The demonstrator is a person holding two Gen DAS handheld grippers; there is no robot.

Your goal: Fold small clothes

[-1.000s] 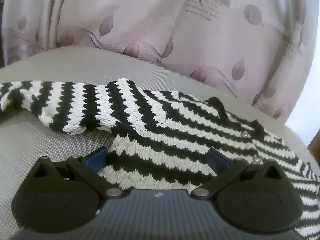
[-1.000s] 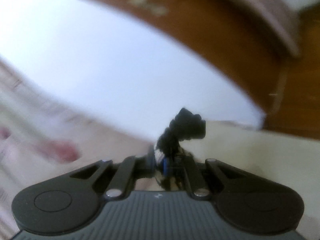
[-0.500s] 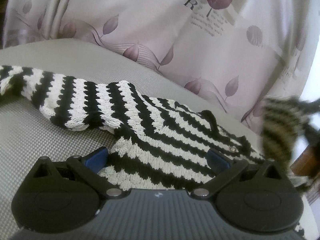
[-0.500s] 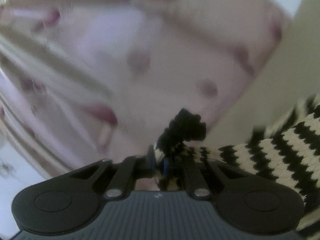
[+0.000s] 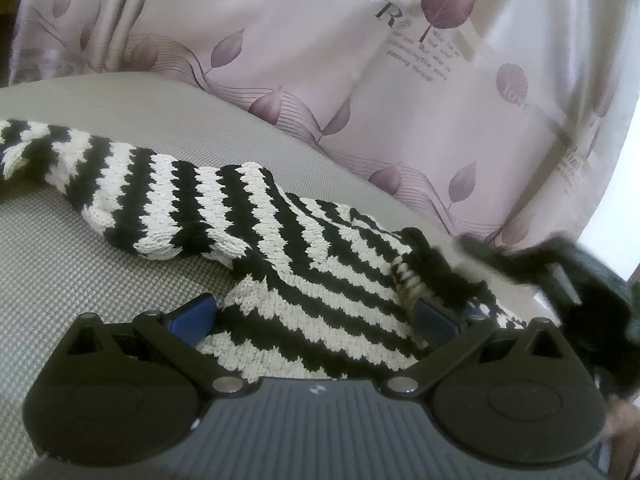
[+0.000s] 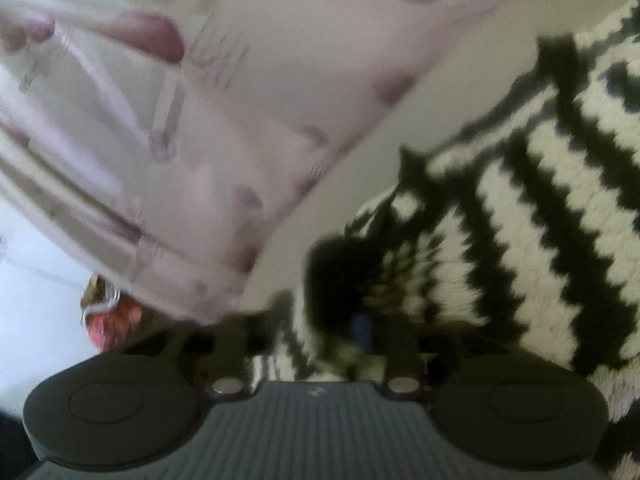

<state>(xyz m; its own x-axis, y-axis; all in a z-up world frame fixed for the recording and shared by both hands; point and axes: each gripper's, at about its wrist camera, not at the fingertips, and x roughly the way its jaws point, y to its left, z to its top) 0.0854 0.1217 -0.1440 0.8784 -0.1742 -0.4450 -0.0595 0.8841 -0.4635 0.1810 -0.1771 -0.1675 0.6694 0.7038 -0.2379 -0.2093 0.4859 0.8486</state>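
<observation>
Sweater (image 5: 304,264) flat on your grey cushion (image 5: 100,272), black-and-white stripes, pink leaf-print curtain (image 5: 320,52) behind it.

Your left gripper (image 5: 316,314) sits low over the sweater's near edge, blue pads (image 5: 192,314) spread wide, knit lying between them, nothing pinched. One sleeve (image 5: 132,196) runs out to the left across the cushion. Your right gripper (image 6: 320,332) comes in from the right in the left wrist view, blurred, with a dark cuff of the sweater (image 6: 340,272) bunched right at its tips. Its jaws have just been opening, with the cuff between them; too blurred to tell if the pads touch the knit. Striped body (image 6: 540,220) fills your right wrist view's right side.
</observation>
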